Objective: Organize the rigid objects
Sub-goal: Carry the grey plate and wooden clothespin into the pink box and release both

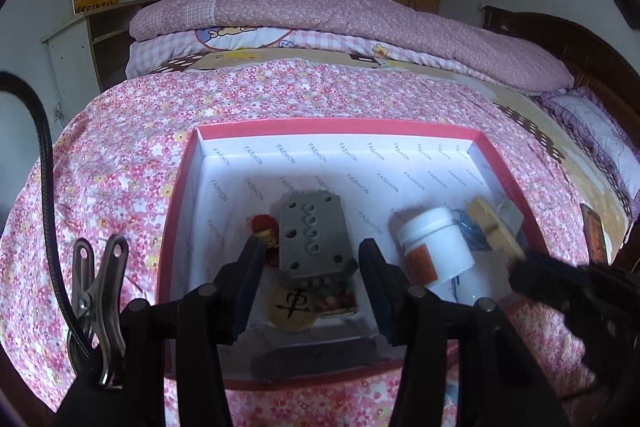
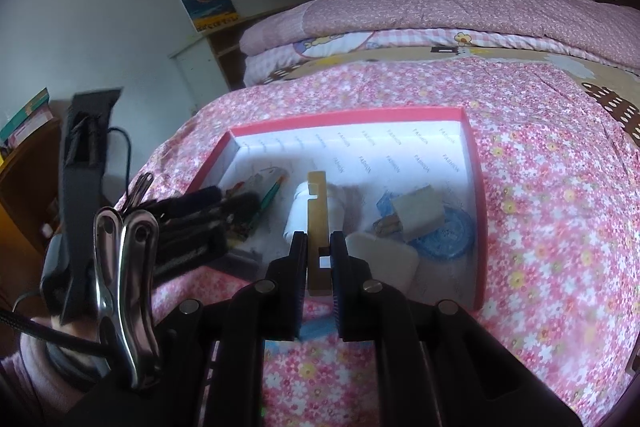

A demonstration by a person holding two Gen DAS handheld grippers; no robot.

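Observation:
A red box with a white lining (image 1: 340,125) lies on the floral bedspread. My left gripper (image 1: 312,247) is open inside it, its fingers on either side of a grey block with holes (image 1: 312,227), with small gaps showing. Around the block are a red-haired toy figure (image 1: 266,229), a round wooden game piece (image 1: 290,307) and a grey mini skateboard (image 1: 316,355). My right gripper (image 2: 319,247) is shut on a notched wooden strip (image 2: 318,211), over the box (image 2: 348,117) in front of a white jar (image 2: 296,219). The jar (image 1: 436,247) has an orange label.
A beige block (image 2: 420,215), a blue disc (image 2: 452,231) and a white rounded piece (image 2: 380,261) fill the box's right end. Folded pink quilts (image 1: 340,23) lie further up the bed. A dark headboard (image 1: 560,39) is at the right, a shelf (image 1: 80,39) at the left.

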